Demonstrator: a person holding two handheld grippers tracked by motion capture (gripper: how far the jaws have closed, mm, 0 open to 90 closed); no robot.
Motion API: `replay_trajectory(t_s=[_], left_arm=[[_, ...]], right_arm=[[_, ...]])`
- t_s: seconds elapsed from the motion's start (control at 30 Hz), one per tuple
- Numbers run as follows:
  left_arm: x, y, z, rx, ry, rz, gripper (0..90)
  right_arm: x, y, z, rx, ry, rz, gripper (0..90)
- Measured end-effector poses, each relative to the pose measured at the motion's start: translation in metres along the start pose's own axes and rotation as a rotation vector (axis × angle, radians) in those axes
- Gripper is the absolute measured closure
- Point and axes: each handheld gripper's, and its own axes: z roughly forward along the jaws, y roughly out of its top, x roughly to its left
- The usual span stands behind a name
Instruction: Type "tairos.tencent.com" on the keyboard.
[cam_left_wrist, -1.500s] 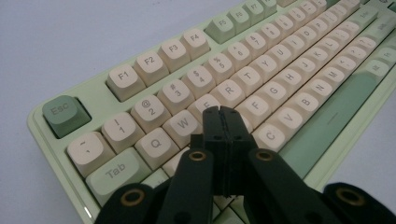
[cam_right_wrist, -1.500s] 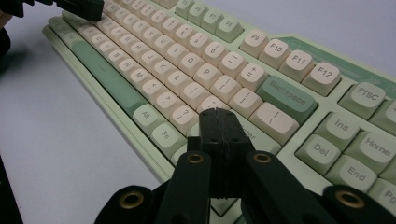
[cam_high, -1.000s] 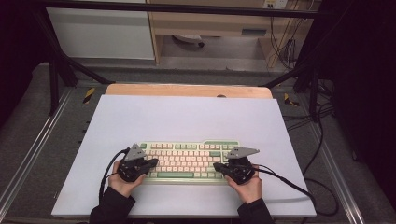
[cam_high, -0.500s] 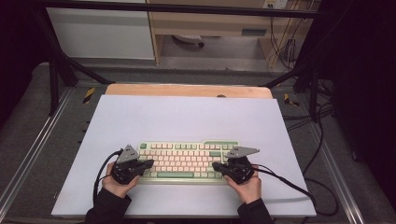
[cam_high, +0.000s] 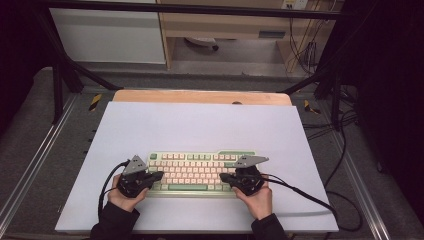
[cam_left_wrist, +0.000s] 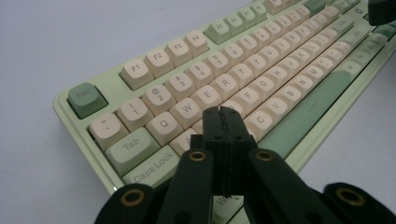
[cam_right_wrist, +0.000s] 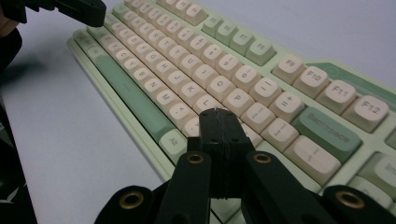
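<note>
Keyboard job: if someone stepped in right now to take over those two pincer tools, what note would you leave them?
Left gripper: jaws shut, tips over the keys near the A and S area.
Right gripper: jaws shut, tips over the keys near the L and semicolon area.
Keyboard: lies flat near the front of the white mat, a hand at each end.
Done: both grippers are poised like typing fingers.
Left: probably pressing keys; whether either tip touches a key is unclear.

The right tool rises from the bottom centre of the frame, its 2 black jaws pressed together over the pale green keyboard. The keyboard runs from upper left to lower right across the light worktop. The left tool sits at the upper left.
</note>
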Motion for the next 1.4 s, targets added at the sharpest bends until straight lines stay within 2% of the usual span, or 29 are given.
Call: replay_trajectory(t_s=[0.2, 0.47, 0.73, 1.1, 1.4], left_arm=[[-0.001, 0.000, 0.000, 0.001, -0.002, 0.002, 90.0], [-0.001, 0.001, 0.001, 0.000, -0.006, 0.003, 90.0], [-0.001, 0.001, 0.002, 0.003, -0.006, 0.003, 90.0], [-0.001, 0.001, 0.001, 0.001, -0.005, 0.003, 90.0], [-0.001, 0.001, 0.000, -0.002, -0.004, 0.007, 90.0]], right_arm=[[0.008, 0.006, 0.015, 0.023, 0.014, -0.034, 90.0], [0.009, 0.003, 0.028, 0.033, 0.020, -0.023, 90.0], [0.009, 0.001, 0.034, 0.034, 0.020, -0.016, 90.0], [0.009, -0.001, 0.036, 0.042, 0.018, -0.025, 90.0], [0.007, 0.002, 0.021, 0.023, -0.005, -0.044, 90.0]])
